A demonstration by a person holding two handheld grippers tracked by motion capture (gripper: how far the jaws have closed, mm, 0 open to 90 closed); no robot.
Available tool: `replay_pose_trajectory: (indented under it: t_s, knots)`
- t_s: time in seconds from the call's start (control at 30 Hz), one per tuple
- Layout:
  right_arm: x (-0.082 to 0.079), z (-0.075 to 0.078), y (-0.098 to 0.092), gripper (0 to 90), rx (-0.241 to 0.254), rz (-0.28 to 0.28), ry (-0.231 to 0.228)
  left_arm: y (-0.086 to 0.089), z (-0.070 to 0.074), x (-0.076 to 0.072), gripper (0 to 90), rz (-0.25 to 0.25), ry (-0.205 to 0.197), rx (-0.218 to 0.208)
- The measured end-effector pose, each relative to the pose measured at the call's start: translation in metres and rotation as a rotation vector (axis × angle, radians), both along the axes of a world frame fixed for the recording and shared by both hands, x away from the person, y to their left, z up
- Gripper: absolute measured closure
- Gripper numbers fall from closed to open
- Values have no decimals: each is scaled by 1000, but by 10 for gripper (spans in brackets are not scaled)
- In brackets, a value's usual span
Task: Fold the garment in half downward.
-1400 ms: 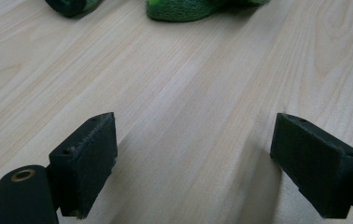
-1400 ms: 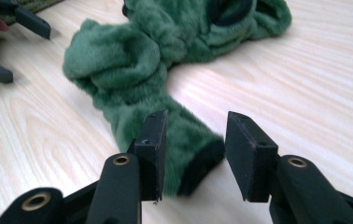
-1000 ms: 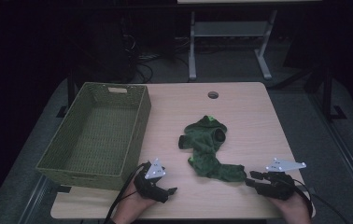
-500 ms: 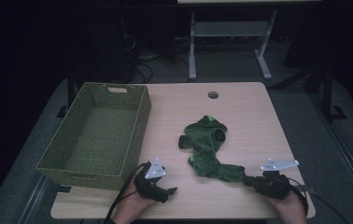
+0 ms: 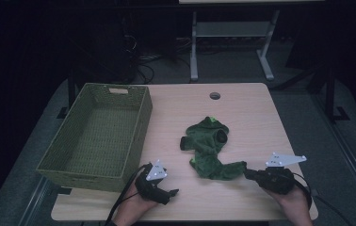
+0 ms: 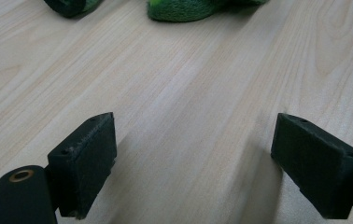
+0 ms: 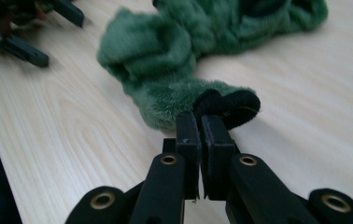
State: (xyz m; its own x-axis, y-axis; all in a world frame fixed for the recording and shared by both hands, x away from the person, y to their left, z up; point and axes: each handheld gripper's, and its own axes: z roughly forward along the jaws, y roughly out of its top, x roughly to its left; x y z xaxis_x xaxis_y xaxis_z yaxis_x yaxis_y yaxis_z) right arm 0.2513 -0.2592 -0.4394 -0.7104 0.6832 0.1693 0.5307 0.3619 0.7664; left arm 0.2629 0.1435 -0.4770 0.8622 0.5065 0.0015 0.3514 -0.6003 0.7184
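Observation:
A small green fleece garment (image 5: 207,149) with black cuffs lies crumpled on the middle of the wooden table (image 5: 242,108). My right gripper (image 5: 247,173) lies low at the front right. In the right gripper view its jaws (image 7: 200,120) are shut on the black cuff (image 7: 233,105) at the garment's (image 7: 165,60) near end. At the front left, my left gripper (image 5: 172,192) rests on the table and points right. Its jaws (image 6: 193,163) stand wide open over bare wood, with the garment's edge (image 6: 184,9) farther ahead.
A green woven basket (image 5: 98,136) with nothing inside stands on the left half of the table. A round cable hole (image 5: 214,96) sits near the far edge. Beyond the table are dark floor, cables and a grey stand (image 5: 232,33).
The right gripper has edged left to the garment's near end and its jaws have closed on the cuff. The left gripper and the garment's body have stayed put.

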Motion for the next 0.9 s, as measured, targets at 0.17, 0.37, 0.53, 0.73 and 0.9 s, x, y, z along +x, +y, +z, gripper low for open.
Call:
replay_pose_trajectory:
  t_s: [0.17,0.37,0.53,0.73,0.9]
  knots:
    - [7,16,12,866,2,55,-51,0,0,0,134,-1,0,0]
    - [15,26,30,866,-3,119,-84,0,0,0,133,3,2,-5]
    - [22,30,44,865,-18,161,-94,0,0,0,133,1,-1,-1]
    - [33,34,64,864,-24,213,-108,0,0,0,133,3,3,-3]
    - [51,35,89,859,-12,264,-100,-1,0,0,132,3,3,-4]
